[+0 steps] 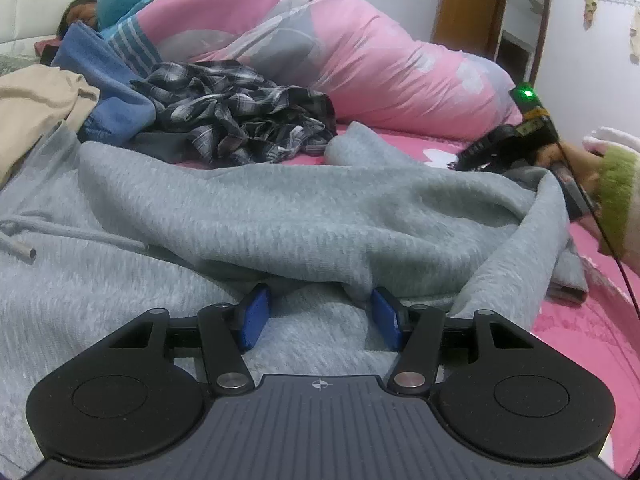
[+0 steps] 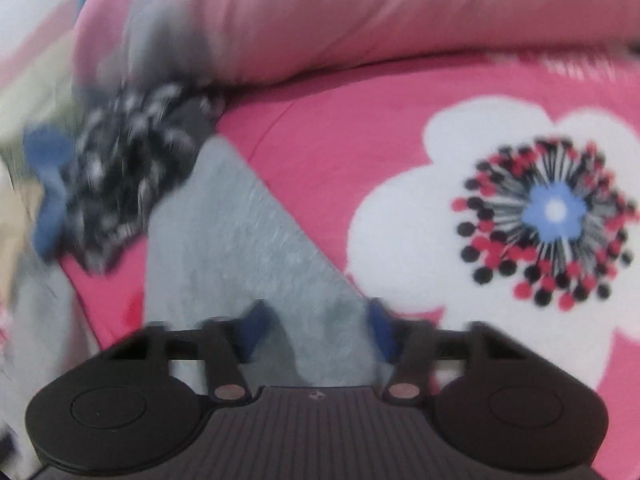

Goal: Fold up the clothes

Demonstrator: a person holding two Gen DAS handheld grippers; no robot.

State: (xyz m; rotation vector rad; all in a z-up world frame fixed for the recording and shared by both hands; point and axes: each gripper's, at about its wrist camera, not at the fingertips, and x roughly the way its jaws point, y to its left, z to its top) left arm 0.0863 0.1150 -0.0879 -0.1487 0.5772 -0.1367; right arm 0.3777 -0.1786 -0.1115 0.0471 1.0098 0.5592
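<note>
Grey sweatshirt (image 1: 280, 216): spread rumpled across the pink bed sheet (image 1: 580, 320), filling the near and middle ground of the left wrist view; a grey drawstring (image 1: 24, 246) with a metal tip lies on it at the left; one fold is raised over the lower layer.

Left tongs (image 1: 320, 322): wide open; 2 blue pads (image 1: 254, 320) rest on the lower layer, their tips at the edge of the raised fold; nothing is clamped between them.

Right tongs (image 2: 316, 330): view blurred; blue pads spread wide with a grey corner of the sweatshirt (image 2: 240, 248) lying between them; whether cloth is pinched cannot be told; in the left wrist view the right tongs (image 1: 466, 162) sit at the garment's far right edge, held by a hand (image 1: 576, 160) in a green and white cuff.

Other clothing, beyond the sweatshirt: plaid shirt (image 1: 240, 116), crumpled; blue garment (image 1: 108, 92) just left of it; beige garment (image 1: 36, 100) at far left.

Bedding: pink quilt (image 1: 380, 68) bunched along the back; sheet printed with a large white flower (image 2: 500, 208).
</note>
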